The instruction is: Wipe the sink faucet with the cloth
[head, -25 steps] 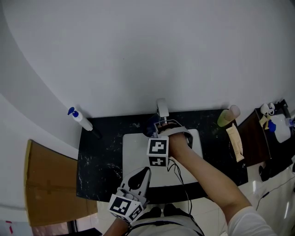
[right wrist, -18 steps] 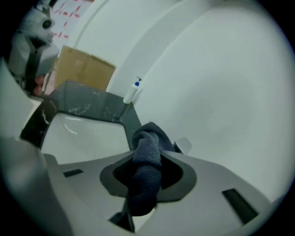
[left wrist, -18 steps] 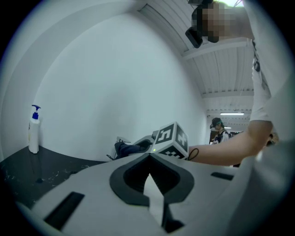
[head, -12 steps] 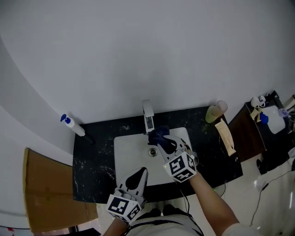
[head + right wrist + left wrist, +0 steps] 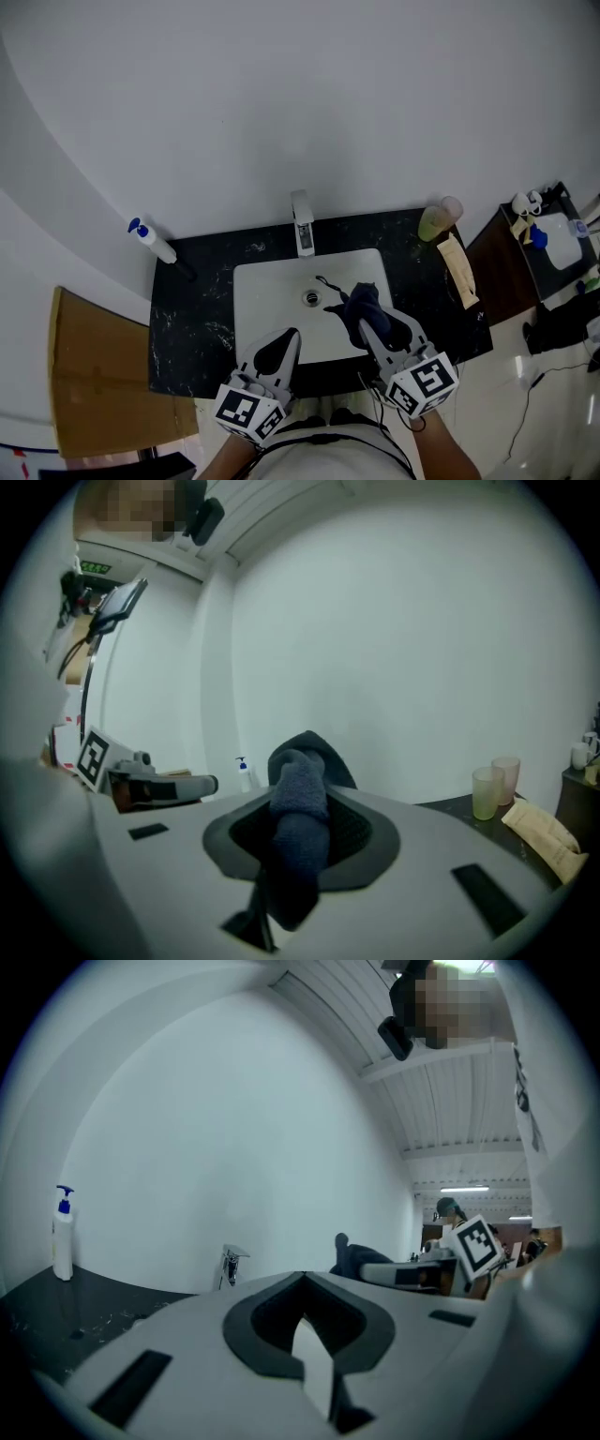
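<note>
At the near edge, the left gripper [image 5: 284, 339] pointed over the sink's [image 5: 267, 286] front rim, its jaws together with nothing between them; beside it, the right gripper [image 5: 373, 328] was clamped on the dark blue cloth [image 5: 362, 302], which bunched between the jaws and hung over the basin's right half, just right of the drain [image 5: 311, 297]; farther back, the faucet [image 5: 302, 225] stood at the sink's rear rim, apart from the cloth; a spray bottle [image 5: 150, 240] lay on the black counter [image 5: 197, 309] by the wall.
</note>
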